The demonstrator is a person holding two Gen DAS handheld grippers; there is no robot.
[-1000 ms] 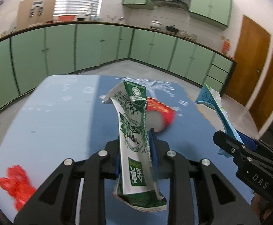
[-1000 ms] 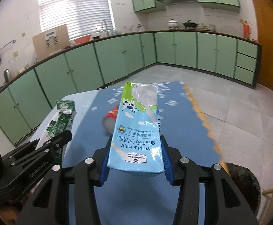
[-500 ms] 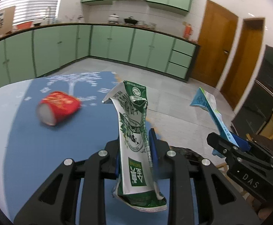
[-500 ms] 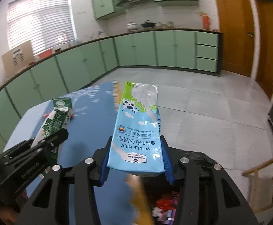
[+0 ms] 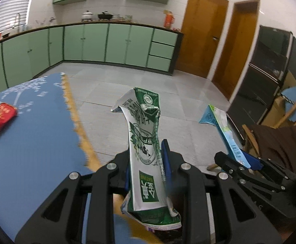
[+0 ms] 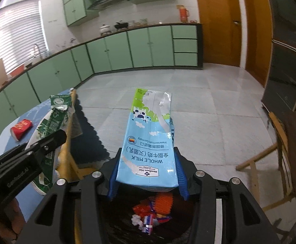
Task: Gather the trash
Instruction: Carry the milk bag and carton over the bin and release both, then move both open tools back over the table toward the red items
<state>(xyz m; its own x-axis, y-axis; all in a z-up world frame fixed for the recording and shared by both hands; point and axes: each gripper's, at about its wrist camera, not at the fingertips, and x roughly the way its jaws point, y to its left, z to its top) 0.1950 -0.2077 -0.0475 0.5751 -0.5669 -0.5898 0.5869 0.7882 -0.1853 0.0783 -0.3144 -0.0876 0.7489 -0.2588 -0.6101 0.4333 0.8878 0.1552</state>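
Observation:
My left gripper (image 5: 146,162) is shut on a crushed green and white carton (image 5: 145,148), held upright past the table's edge; it also shows in the right wrist view (image 6: 50,128). My right gripper (image 6: 148,162) is shut on a flattened blue whole milk carton (image 6: 150,140), held above a dark trash bin (image 6: 178,231) that holds colourful wrappers (image 6: 152,213). The blue carton also shows at the right of the left wrist view (image 5: 223,130). A red paper cup (image 5: 0,118) lies on its side on the blue tablecloth (image 5: 36,142).
The tablecloth's scalloped yellow edge (image 5: 80,130) runs beside my left gripper. A wooden chair (image 6: 278,154) with dark cloth stands at the right. Grey tiled floor (image 6: 209,109), green cabinets (image 6: 143,46) and brown doors (image 5: 204,40) lie beyond.
Both grippers have swung right, off the table, with their cartons still held. The red cup has slid to the far left of view, and the trash bin now lies under my right gripper.

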